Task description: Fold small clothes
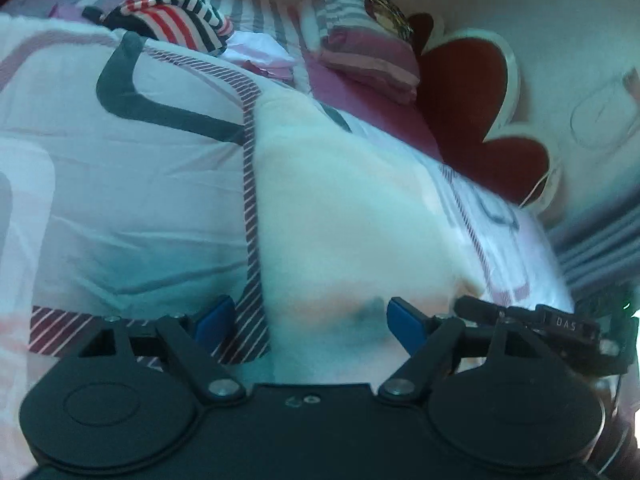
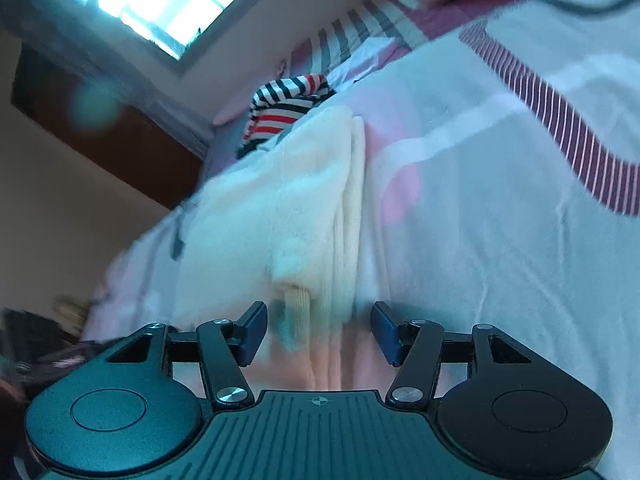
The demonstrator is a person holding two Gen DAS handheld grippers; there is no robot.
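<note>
Bedroom setting: window (image 2: 160,4) high on the wall, dark wooden furniture (image 2: 120,152) below it. Work surface is the bed (image 1: 120,200), covered in a white sheet with grey and striped bands; it gives a broad soft base, so I can fold flat on it.

Heart-shaped red cushion (image 1: 472,112) and striped pillow (image 1: 360,48) sit at the far side, well clear of my working area.

Cream knitted garment (image 1: 352,208) lies spread on the sheet directly ahead of both tools. In the right view its ribbed edge (image 2: 348,208) already lies doubled over, which I judge to be a part-made fold.

Striped red, black and white garment (image 1: 176,20) lies crumpled beyond it, probably waiting its turn.

Left tool (image 1: 308,324): fingers spread wide, cream cloth showing between them, pads not pressing on it. Right tool (image 2: 318,332): fingers apart, straddling the ribbed edge and a small cuff (image 2: 298,308), not gripping. I judge both are lined up along the near hem to pinch it for the next fold.
</note>
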